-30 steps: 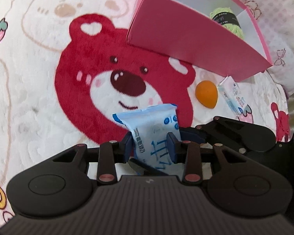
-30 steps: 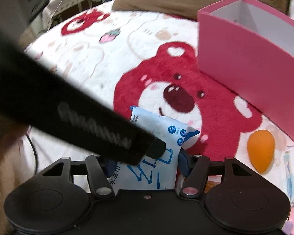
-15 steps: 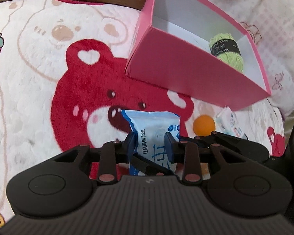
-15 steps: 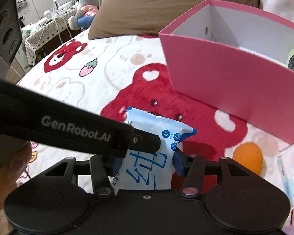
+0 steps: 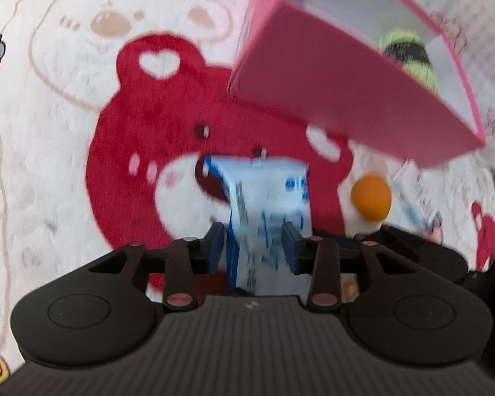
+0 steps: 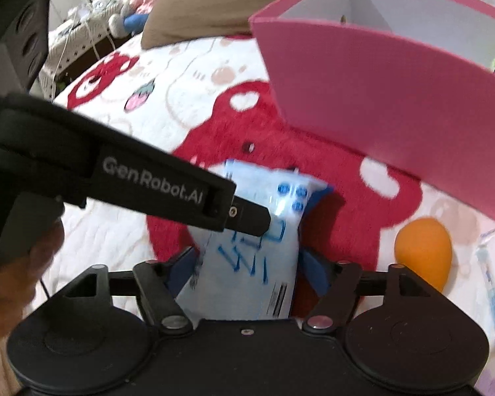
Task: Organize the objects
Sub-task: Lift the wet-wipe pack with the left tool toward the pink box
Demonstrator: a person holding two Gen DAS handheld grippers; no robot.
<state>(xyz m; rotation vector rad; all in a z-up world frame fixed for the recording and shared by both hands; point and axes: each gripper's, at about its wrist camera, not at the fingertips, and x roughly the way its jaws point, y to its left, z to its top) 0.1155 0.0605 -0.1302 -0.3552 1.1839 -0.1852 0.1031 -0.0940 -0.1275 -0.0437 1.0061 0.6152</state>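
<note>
While blurred, wipes packet (image 6: 247,257) reads pale blue, crinkled (blue lettering), upright.

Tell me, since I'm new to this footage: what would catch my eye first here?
First, the blue-and-white packet standing between the fingers of both grippers, over the big red bear printed on the blanket. Both the left gripper and the right gripper are opening their jaws around it. Behind it sits a pink box with green yarn inside, and an orange egg-shaped sponge lies to the right.
</note>
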